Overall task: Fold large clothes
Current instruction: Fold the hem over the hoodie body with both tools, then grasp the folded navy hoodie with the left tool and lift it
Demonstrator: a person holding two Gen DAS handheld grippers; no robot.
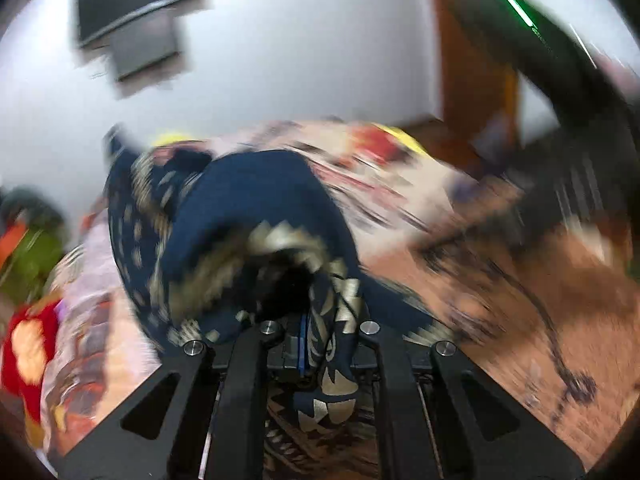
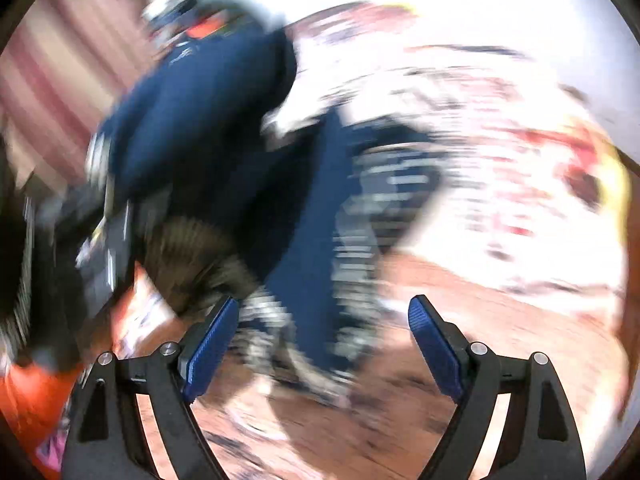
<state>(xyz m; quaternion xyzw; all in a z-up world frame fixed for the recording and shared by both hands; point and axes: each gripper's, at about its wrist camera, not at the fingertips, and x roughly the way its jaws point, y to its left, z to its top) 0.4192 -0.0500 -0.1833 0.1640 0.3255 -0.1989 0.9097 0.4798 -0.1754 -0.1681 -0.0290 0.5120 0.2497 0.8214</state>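
Garment [image 1: 256, 208] clamped left; right hand-held gripper [image 2: 322, 344] gapes.

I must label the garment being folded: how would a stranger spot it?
Start at the bed's busy floral bedspread. Heaped on it is the navy garment, its edge pinched in the left claw. Gold zigzag trim on dark blue marks it out.
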